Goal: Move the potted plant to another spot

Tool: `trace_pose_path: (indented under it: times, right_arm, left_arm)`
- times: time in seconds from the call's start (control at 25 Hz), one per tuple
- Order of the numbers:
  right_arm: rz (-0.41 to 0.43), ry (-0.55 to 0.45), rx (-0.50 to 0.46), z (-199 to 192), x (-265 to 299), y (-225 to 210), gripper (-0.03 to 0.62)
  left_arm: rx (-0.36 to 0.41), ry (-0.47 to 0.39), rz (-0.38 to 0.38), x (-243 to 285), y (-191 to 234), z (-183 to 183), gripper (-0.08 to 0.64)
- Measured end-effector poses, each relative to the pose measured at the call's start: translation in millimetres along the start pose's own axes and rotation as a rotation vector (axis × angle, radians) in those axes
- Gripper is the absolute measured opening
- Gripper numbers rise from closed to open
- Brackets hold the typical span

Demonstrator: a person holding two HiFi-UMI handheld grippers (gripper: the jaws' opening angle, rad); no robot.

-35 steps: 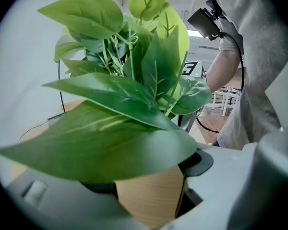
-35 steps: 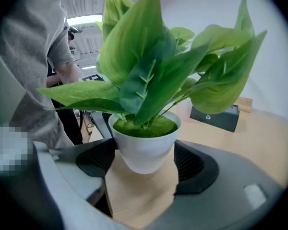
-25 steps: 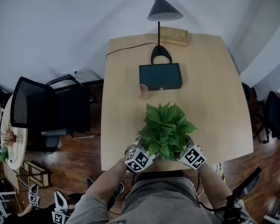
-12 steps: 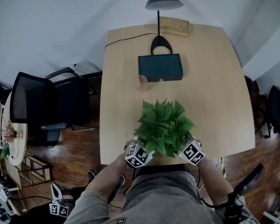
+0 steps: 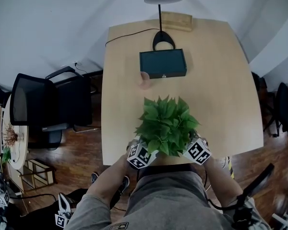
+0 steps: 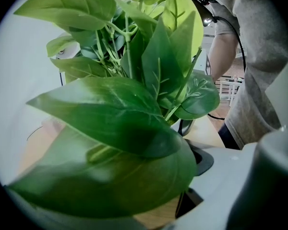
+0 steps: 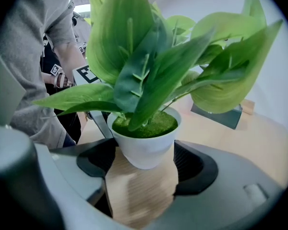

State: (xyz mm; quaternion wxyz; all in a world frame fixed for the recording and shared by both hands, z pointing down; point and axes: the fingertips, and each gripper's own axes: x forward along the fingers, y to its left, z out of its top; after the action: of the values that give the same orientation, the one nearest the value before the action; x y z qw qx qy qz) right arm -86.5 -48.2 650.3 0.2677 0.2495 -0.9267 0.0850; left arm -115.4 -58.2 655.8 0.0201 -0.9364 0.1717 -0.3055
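Two grippers are at the leafy green potted plant [image 5: 167,126], one on each side. It sits at the near edge of the light wooden table [image 5: 221,80], right in front of me.

In the right gripper view, my right gripper [image 7: 145,162] has its jaws wide, with the small round white pot [image 7: 145,145] between them. Both black pads look like they touch the sides of the pot, so I think this one has hold of it.

My left gripper [image 5: 146,150] is harder to read. In its own view, big green leaves [image 6: 120,123] fill almost everything. I see only one black pad [image 6: 204,159] and a bit of grey jaw. The other jaw and the pot are behind the leaves, so I cannot tell if this gripper is wide or closed on the pot.

So I think the grab is made, at least on the right. The real job is not done yet. The plant has to go to a new spot and be put down there. Lots of table is bare on the far right, past the dark green flat box [image 5: 163,63] and the black desk lamp [image 5: 159,13].

I cannot tell if the pot is off the table or on it. From the head view the leaves hide the pot and the jaw tips. The lamp shade is cut off at the top.
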Motion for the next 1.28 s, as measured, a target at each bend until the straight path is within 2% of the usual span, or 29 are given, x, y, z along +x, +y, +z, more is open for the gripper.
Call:
trace_pose_path:
  times: [0.36,0.56,0.72,0.88,1.08,1.28]
  right_arm:
    - [0.032,0.001,0.057,-13.3,-15.8,2.5,0.400]
    - [0.077,-0.030,0.109,-19.8,-31.4,11.5,0.399]
    - [0.097,-0.052,0.129,-21.0,-43.9,17.8,0.385]
    - [0.059,-0.060,0.158,-24.2,-54.8,29.9,0.325]
    - [-0.006,-0.051,0.186,-19.8,-69.4,54.6,0.197]
    - [-0.067,-0.078,0.262,-2.4,-71.5,91.9,0.122]
  left_arm:
    - [-0.143,0.024,0.112,-23.3,7.1,-15.8,0.370]
    - [-0.281,-0.004,0.226,-42.8,-4.0,-19.5,0.309]
    - [-0.368,-0.029,0.323,-56.8,-12.9,-16.9,0.228]
    - [-0.425,-0.050,0.369,-73.2,-30.9,-14.7,0.153]
    - [-0.470,-0.095,0.393,-99.2,-54.0,-5.3,0.018]
    - [-0.477,-0.147,0.320,-124.7,-81.0,2.3,0.002]
